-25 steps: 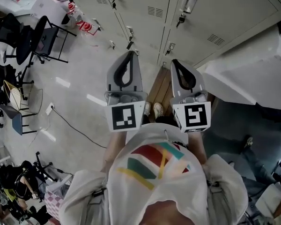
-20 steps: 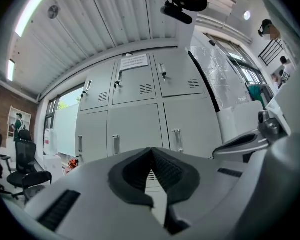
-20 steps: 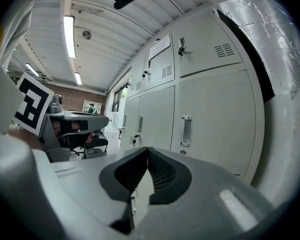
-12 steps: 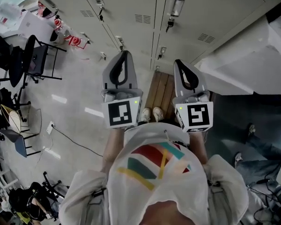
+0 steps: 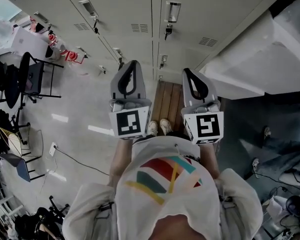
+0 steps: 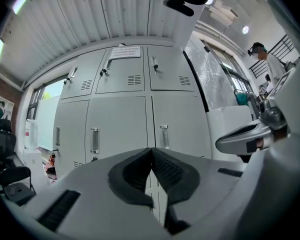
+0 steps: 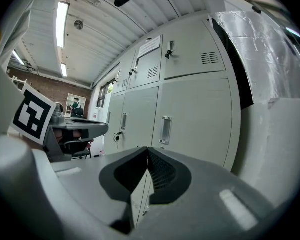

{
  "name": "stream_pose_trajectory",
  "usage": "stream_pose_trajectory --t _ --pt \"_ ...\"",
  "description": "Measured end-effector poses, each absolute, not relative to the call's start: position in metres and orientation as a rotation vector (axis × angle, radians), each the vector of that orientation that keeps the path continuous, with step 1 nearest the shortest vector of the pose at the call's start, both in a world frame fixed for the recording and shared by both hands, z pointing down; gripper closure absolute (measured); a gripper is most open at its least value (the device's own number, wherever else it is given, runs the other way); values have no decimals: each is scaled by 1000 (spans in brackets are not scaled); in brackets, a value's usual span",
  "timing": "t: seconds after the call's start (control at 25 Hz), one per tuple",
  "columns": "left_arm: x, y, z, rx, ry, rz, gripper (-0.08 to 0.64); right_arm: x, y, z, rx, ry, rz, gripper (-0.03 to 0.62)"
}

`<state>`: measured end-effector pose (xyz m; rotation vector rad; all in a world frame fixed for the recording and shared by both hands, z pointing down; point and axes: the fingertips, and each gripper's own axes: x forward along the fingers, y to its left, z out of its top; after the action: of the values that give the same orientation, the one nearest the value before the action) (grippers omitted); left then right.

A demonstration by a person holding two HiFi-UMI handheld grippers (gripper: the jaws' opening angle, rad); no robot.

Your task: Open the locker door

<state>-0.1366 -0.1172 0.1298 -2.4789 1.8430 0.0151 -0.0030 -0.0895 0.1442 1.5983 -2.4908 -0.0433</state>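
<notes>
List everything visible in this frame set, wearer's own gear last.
Lockers: one bank, two tiers, pale grey, ahead; the doors in view are shut.
Door handles: three, silver, on lower doors.
Paper notice: one, white, on an upper door.
Wooden boards: one patch, brown, on the floor before the lockers.
Chairs: at least two, black, at left.
Sheeted bulk: one, white, right of the lockers.
Bystander: one, dark cap, far right.
Shoes: pair, white, on the boards.
Shirt: white, coloured stripes.
Left tongs: grey, shut, empty.
Right tongs: grey, shut, empty.
</notes>
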Motion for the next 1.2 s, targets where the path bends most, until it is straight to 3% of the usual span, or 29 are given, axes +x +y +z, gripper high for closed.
stream_pose_trajectory --t 0.68,1.2 --pt "-126 -126 163 -2485 1834 -195 545 -4 -106 172 1486 -2534 32 588" --pt "-143 -151 283 -2555 1956 -224 545 -39 -137 284 1304 -2566 101 588"
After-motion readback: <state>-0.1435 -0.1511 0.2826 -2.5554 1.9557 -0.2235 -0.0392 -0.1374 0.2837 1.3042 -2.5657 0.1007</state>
